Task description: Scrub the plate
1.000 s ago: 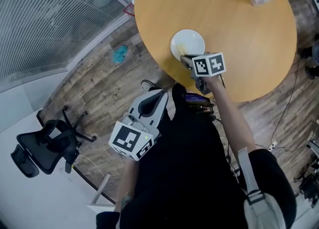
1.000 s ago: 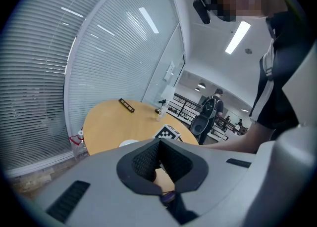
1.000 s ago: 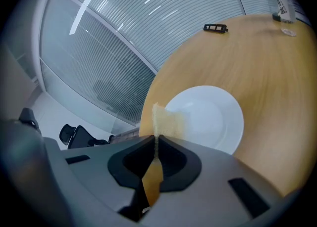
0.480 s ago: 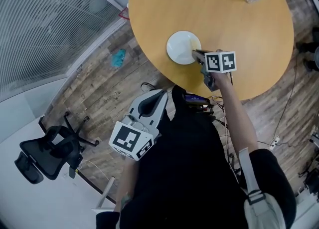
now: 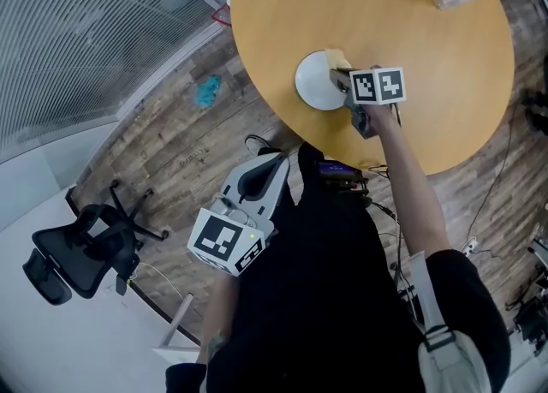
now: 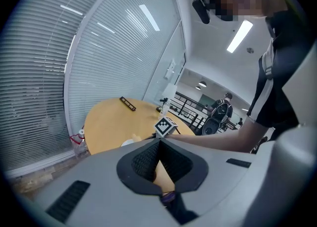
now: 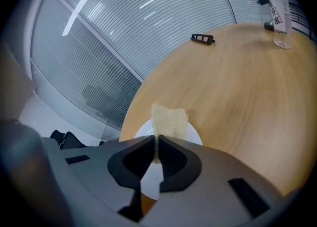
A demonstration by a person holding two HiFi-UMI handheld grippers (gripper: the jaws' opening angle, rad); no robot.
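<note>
Your right gripper (image 7: pixel 157 140) pinches the tan pad (image 7: pixel 169 120) over the plate (image 5: pixel 313 85); your left gripper (image 6: pixel 159 142) sits closed, empty.

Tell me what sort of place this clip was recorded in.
Most likely an office or meeting room: a round wooden table, a black swivel office chair on the plank floor, and long slatted blinds beside the table.

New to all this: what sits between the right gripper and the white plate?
A thin tan scrub pad, pinched in the right gripper, whose jaws are shut on it, over the far rim of the plate. The right gripper view shows it best.
</note>
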